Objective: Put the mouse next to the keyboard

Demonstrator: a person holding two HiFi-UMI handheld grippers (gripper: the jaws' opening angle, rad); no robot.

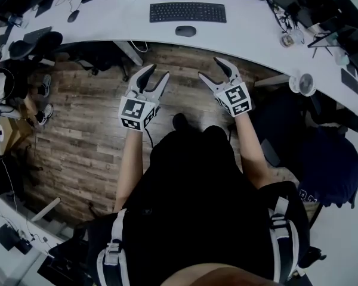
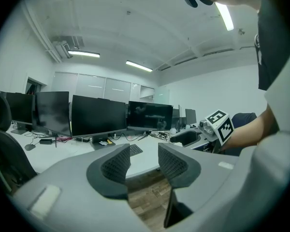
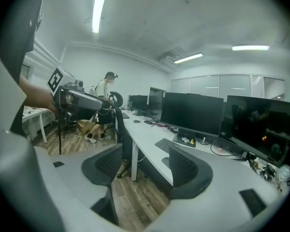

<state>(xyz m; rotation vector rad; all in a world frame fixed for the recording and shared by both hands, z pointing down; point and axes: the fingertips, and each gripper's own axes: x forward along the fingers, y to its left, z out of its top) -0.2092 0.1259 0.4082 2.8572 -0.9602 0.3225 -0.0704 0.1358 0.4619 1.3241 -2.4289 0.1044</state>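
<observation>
Cool, even light from ceiling tubes (image 3: 97, 11); fisheye-warped, dark-vignetted edges.

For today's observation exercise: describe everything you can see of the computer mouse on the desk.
The mouse is a small dark oval, smooth and plastic-looking. It lies flat on the white desk, on the near side of the black keyboard, apart from it. Only the desk touches it; no cable shows.

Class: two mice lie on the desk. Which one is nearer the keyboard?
The mouse directly in front of the keyboard, by the near edge of the desk. The other mouse lies far off to the left.
</observation>
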